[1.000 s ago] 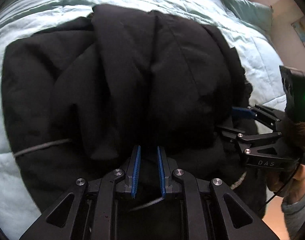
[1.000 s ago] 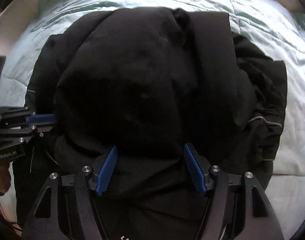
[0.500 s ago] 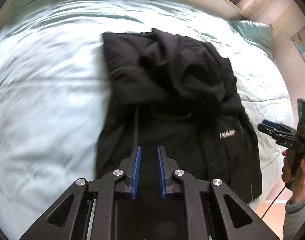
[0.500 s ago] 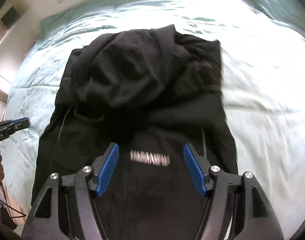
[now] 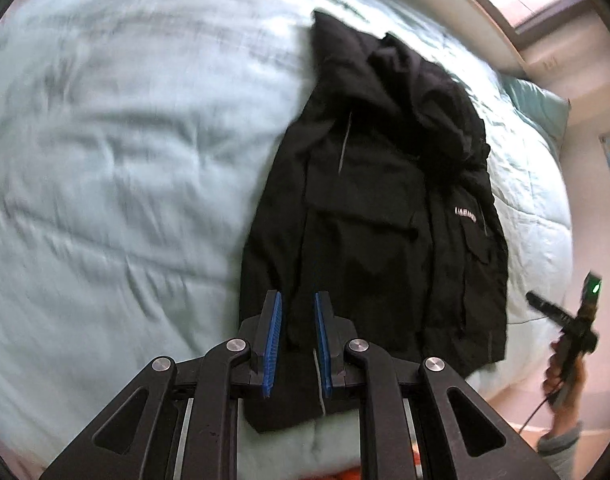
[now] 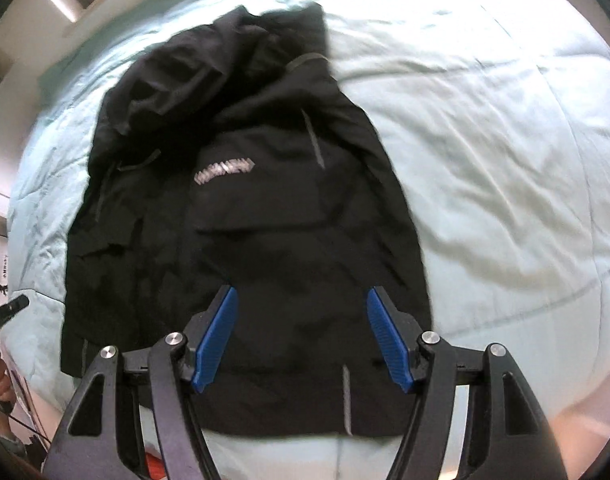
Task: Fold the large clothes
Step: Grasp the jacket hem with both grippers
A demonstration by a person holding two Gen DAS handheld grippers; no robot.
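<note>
The bulky black hooded jacket (image 6: pixel 265 240) lies on the pale green quilted bed (image 6: pixel 505 160), probably soft and floppy, best taken at its hem corners; the left claw (image 5: pixel 297 344) stands narrowly parted and empty, the right claw (image 6: pixel 301 336) wide apart.

Soft daylight enters from a window (image 5: pixel 545 4) at the top corner. Both fisheye views bend strongly toward dark rims, and motion blur smears the pale bedding (image 5: pixel 105 160) and black jacket (image 6: pixel 245 220).
</note>
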